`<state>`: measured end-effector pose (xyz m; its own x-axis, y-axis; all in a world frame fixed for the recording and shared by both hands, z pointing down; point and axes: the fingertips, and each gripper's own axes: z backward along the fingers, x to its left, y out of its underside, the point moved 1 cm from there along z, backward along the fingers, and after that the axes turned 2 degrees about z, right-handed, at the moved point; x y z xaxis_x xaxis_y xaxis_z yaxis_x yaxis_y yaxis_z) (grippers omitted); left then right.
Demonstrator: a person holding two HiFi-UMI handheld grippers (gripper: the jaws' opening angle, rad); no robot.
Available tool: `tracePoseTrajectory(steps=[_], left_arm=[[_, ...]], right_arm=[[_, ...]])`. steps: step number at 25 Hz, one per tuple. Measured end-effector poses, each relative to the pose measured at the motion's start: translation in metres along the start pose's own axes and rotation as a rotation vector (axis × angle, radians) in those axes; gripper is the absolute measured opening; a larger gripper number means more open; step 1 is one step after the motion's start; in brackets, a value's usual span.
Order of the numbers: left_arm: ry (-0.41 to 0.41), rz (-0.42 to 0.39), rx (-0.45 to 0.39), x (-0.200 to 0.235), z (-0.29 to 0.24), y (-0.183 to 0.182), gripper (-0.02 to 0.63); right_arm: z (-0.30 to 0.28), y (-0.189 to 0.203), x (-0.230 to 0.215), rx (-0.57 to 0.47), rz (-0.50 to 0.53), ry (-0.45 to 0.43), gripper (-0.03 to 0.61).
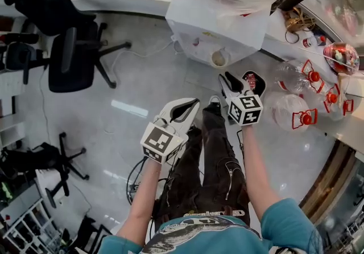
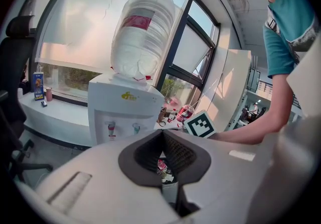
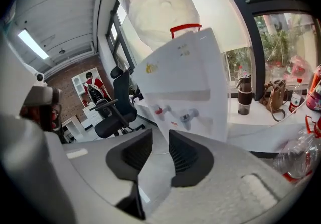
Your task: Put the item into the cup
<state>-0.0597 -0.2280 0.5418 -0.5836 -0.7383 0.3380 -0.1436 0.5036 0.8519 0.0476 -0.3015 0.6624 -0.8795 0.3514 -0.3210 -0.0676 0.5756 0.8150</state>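
Observation:
A paper cup (image 1: 219, 58) stands at the foot of the white water dispenser (image 1: 219, 19), ahead of both grippers. My right gripper (image 1: 239, 81) is held out toward the dispenser (image 3: 185, 82). In the right gripper view its jaws (image 3: 156, 137) stand open with only floor between them. My left gripper (image 1: 192, 103) hangs lower and nearer my legs. Its pads meet at the tips (image 2: 163, 135), so it is shut. Through the slit below the tips a small red-and-white thing (image 2: 161, 165) shows beyond the pads. I cannot tell what it is.
A dark round container with something red inside (image 1: 254, 81) lies just right of my right gripper. Empty water jugs with red handles (image 1: 296, 111) lie at the right. Black office chairs (image 1: 74, 59) stand at the left. A flask (image 3: 244, 100) and a bag (image 3: 277, 98) sit on the window ledge.

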Motion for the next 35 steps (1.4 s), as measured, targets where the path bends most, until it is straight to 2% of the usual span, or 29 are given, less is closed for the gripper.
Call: tracePoseTrajectory(steps=[7, 13, 20, 30, 35], left_arm=[[-0.002, -0.011, 0.005, -0.011, 0.023, -0.001, 0.014], [0.003, -0.031, 0.000, -0.024, 0.048, -0.010, 0.014], [-0.032, -0.046, -0.050, -0.033, 0.090, -0.027, 0.014], [-0.066, -0.064, -0.123, -0.046, 0.145, -0.041, 0.014], [-0.065, -0.041, -0.162, -0.056, 0.165, -0.039, 0.014]], right_arm=[[0.048, -0.033, 0.046, -0.049, 0.002, -0.084, 0.103], [0.088, -0.068, 0.084, -0.112, -0.036, -0.142, 0.103], [0.123, -0.104, 0.133, -0.169, 0.022, -0.205, 0.103], [0.153, -0.118, 0.185, -0.221, 0.058, -0.233, 0.099], [0.166, -0.116, 0.212, -0.221, 0.087, -0.255, 0.092]])
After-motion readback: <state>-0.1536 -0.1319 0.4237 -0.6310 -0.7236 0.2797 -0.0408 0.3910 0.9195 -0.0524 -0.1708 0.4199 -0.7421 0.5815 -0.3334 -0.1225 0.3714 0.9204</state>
